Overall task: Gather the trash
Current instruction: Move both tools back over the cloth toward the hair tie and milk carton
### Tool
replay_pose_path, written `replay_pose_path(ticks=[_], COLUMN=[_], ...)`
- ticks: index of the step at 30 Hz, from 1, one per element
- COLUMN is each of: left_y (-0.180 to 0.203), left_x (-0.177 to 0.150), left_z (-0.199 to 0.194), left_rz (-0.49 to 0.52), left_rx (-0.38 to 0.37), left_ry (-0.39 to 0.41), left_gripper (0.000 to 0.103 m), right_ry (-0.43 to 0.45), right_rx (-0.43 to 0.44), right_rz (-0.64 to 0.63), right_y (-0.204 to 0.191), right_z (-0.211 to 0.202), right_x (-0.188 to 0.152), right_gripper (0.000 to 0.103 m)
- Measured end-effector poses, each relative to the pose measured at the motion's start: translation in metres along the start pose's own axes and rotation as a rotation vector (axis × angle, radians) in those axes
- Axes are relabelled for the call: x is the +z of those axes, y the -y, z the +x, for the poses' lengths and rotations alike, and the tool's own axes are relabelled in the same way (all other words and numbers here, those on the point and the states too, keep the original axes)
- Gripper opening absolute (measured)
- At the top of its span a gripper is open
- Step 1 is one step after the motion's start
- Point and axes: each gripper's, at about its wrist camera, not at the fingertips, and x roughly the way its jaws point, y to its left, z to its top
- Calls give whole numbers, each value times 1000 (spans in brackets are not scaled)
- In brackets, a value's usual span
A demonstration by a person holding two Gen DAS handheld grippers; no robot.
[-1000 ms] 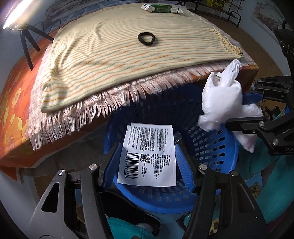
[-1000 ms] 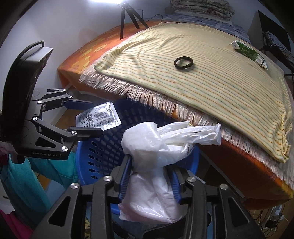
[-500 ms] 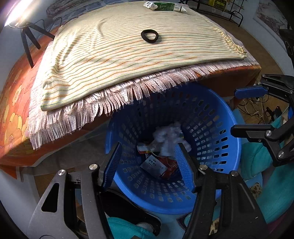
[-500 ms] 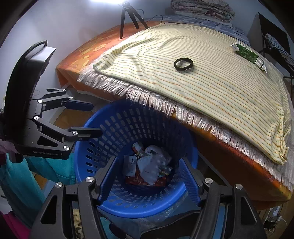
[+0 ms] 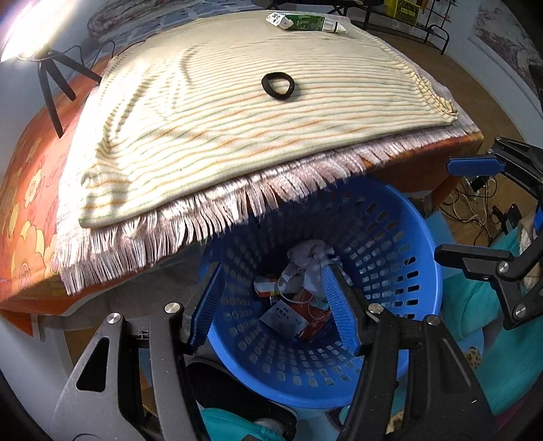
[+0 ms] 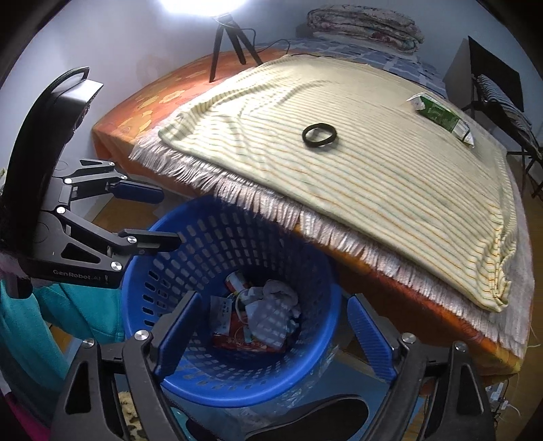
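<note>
A blue perforated basket stands on the floor under the bed's fringed edge. It holds a crumpled white bag, a white label packet and red wrappers. My left gripper is open and empty above the basket; it also shows in the right wrist view. My right gripper is open and empty above the basket; it also shows in the left wrist view. On the striped blanket lie a green carton and a black hair band.
The bed with orange sheet and striped blanket overhangs the basket. A lamp tripod stands on the bed's far side. Teal cloth lies right of the basket. Cables run on the wooden floor.
One second ago the left gripper held the white label packet and the right held the white bag. Both opened and the items dropped into the basket. Both grippers have risen slightly.
</note>
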Motion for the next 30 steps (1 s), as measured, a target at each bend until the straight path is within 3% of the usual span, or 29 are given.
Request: replay_pose_path(ticks=[11, 14, 30], left_y=[-1, -1, 14], left_x=[25, 34, 92], left_z=[-8, -12, -26], left_rz=[-13, -20, 32], left_rx=[11, 4, -27], left_ry=[40, 55, 113], left_gripper=[62, 72, 72], right_ry=[39, 43, 98], right_rx=[-48, -47, -120], right_rz=[41, 66, 136], right_y=[21, 29, 84], right_z=[-16, -19, -49], right_x=[9, 12, 36], right_gripper=[93, 93, 94])
